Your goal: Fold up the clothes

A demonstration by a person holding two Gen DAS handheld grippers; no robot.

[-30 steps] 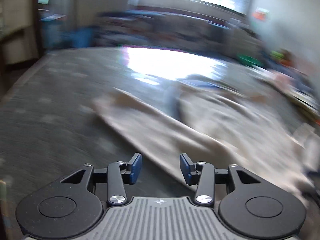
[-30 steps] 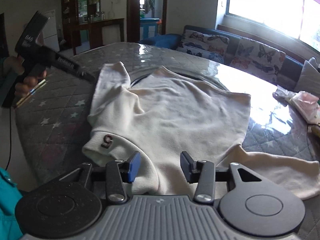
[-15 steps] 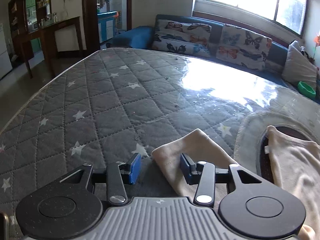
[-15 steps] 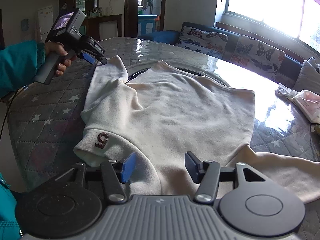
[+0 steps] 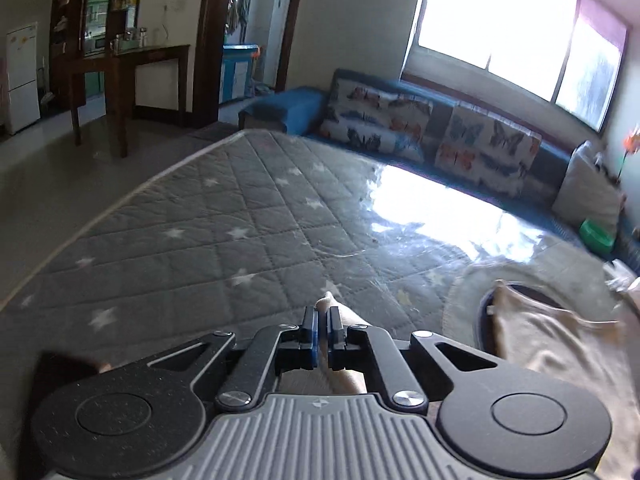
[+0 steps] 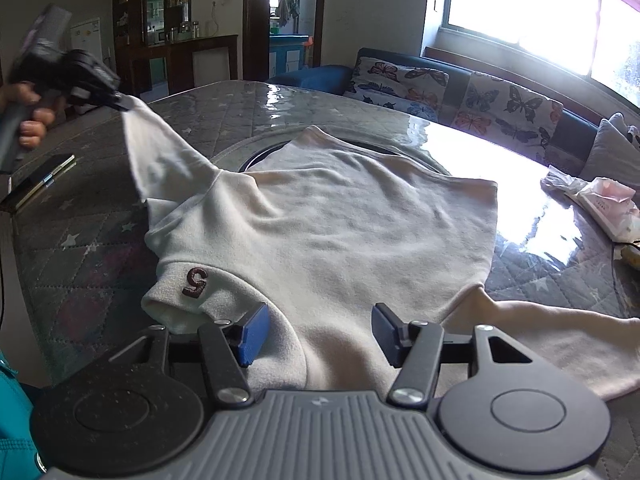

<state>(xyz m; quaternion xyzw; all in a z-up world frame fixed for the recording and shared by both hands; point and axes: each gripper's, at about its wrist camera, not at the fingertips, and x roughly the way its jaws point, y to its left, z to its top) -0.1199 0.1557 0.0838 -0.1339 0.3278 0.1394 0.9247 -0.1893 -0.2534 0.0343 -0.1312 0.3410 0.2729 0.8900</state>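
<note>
A cream sweatshirt [image 6: 332, 216] is lying spread across the quilted grey star-patterned cover of the bench [image 6: 88, 216], its collar with a dark embroidered "5" patch [image 6: 195, 281] sitting at the near edge, just ahead of the right hand-held gripper [image 6: 316, 334]. That gripper is hovering over the collar area with its blue-padded fingers standing wide apart, gripping nothing. The left hand-held gripper [image 6: 116, 98] is pinching the cuff of the left sleeve [image 6: 160, 148], its fingers pressed together on the fabric, and is holding the sleeve lifted off the bench so that it is slanting down to the shoulder; in the left wrist view the cuff [image 5: 326, 304] is poking out just past the closed pads [image 5: 309, 334]. The other sleeve [image 6: 560, 344] is trailing flat toward the right edge of the bench. A dark round opening ringed in paler grey [image 6: 256, 160] is showing under the far hem of the sweatshirt. Near the left edge, beside the raised sleeve, a dark flat phone-like object [image 6: 40, 182] is resting on the cover. At the far right edge, a crumpled pinkish-white packet [image 6: 600, 204] is lying well apart from the garment. Beyond the bench, a blue sofa with butterfly cushions [image 6: 460, 88] is running beneath bright windows [image 6: 520, 4], and glare is washing out the glossy far part of the bench top.
</note>
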